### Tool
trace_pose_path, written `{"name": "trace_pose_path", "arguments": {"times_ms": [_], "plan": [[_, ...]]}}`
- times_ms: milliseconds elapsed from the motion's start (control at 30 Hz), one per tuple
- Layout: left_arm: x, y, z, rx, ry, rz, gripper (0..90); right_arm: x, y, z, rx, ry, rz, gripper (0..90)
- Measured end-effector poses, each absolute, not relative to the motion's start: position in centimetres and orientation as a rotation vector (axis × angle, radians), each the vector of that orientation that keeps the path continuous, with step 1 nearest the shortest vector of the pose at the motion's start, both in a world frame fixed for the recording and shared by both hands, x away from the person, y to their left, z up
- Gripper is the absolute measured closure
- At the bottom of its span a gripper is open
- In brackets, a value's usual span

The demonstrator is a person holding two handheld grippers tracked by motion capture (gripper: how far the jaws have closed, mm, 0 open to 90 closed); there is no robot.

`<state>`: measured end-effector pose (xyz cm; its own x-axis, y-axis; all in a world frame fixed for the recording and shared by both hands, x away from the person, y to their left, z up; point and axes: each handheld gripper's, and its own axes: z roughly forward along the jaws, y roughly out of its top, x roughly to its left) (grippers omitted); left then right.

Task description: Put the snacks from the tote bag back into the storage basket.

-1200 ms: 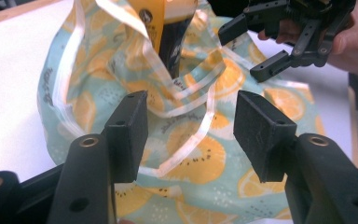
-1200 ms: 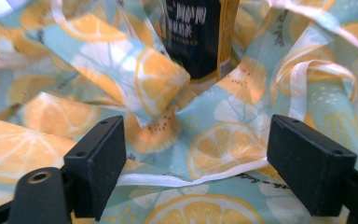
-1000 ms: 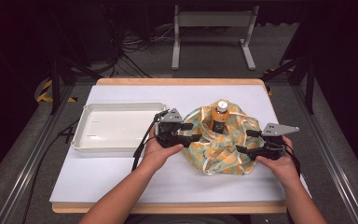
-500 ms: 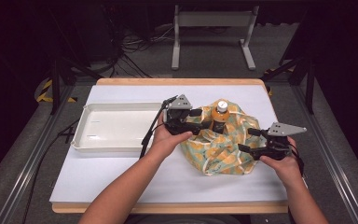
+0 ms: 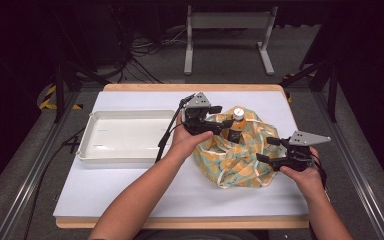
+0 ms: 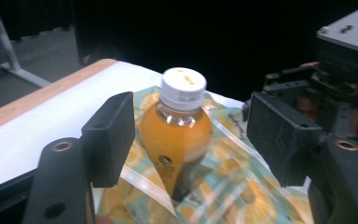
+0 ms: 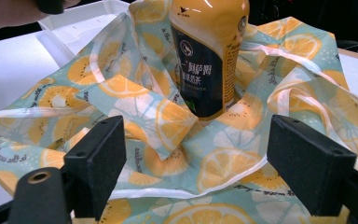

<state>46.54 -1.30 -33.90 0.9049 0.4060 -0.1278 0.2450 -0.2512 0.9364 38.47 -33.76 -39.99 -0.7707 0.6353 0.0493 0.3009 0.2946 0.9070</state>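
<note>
Bottle (image 5: 237,125) stands upright on the crumpled lemon-print bag (image 5: 240,157), long axis vertical, toward the far side of the counter (image 5: 130,185). Left hand-held gripper (image 5: 223,116) is level with the bottle's upper half, approaching from its left; jaws have just been opening and stand apart on either side of the neck, pads probably not yet touching, though blur makes that hard to confirm. Right hand-held gripper (image 5: 264,150) is farther off, at the bag's near-right edge, jaws apart, nothing clamped. Left is nearer.
</note>
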Motion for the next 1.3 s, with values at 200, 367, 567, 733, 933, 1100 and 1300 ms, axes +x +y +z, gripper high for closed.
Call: {"name": "trace_pose_path", "arguments": {"times_ms": [200, 367, 567, 733, 933, 1100, 1300], "plan": [[47.5, -2.0, -34.5, 1.841, 0.496, 0.169, 30.0, 38.4, -33.8, -40.0, 0.844, 2.245, 1.468, 20.6], [48.0, -2.6, -34.9, 1.835, 0.495, 0.149, 27.1, 38.5, -33.8, -40.0, 0.846, 2.249, 1.471, 20.6], [48.2, -3.5, -35.7, 1.813, 0.463, 0.152, 27.0, 38.5, -33.7, -40.1, 0.842, 2.251, 1.469, 20.6], [48.5, -4.1, -35.9, 1.823, 0.454, 0.16, 27.8, 38.5, -33.6, -40.3, 0.841, 2.258, 1.466, 20.5], [48.8, -4.4, -36.2, 1.839, 0.43, 0.162, 32.8, 38.6, -33.5, -40.4, 0.835, 2.271, 1.473, 20.5], [49.0, -4.7, -36.3, 1.85, 0.414, 0.163, 35.0, 38.6, -33.5, -40.4, 0.833, 2.271, 1.475, 20.5], [49.1, -5.0, -36.4, 1.852, 0.399, 0.154, 40.4, 38.6, -33.5, -40.5, 0.833, 2.271, 1.48, 20.5]]}}
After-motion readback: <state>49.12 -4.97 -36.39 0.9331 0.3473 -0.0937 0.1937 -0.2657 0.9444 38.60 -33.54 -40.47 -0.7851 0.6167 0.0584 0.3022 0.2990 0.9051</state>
